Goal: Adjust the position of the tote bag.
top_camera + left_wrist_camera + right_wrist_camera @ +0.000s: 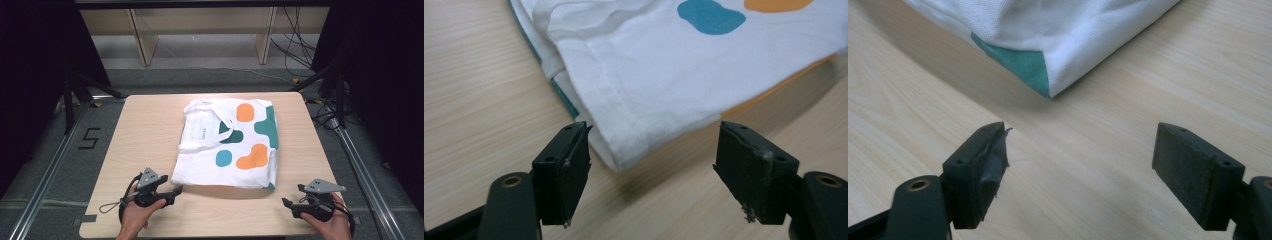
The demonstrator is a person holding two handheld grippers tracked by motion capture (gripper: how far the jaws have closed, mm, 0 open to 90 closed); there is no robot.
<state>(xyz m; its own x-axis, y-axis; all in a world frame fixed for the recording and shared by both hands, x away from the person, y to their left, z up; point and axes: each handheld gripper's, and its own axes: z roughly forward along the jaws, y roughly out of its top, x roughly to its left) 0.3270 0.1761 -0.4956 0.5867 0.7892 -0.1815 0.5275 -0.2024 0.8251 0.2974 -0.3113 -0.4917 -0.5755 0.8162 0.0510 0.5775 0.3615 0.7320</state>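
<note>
A folded white cloth bag (pixel 227 145) with orange, teal and blue blobs lies flat in the middle of the wooden table (pixel 145 135). My left gripper (pixel 176 190) rests near the table's front, just off the bag's near left corner (pixel 621 162), jaws open and empty. In the left gripper view that corner lies between and just beyond the fingertips (pixel 569 165). My right gripper (pixel 285 202) sits at the front right, jaws open and empty, pointing toward the bag's near right corner (pixel 1043 80), which shows a teal patch and lies a short way ahead.
Bare wood surrounds the bag on all sides. Metal frame rails (pixel 45 175) run along both sides of the table, and a wooden shelf unit (pixel 200 30) with cables stands beyond the far edge.
</note>
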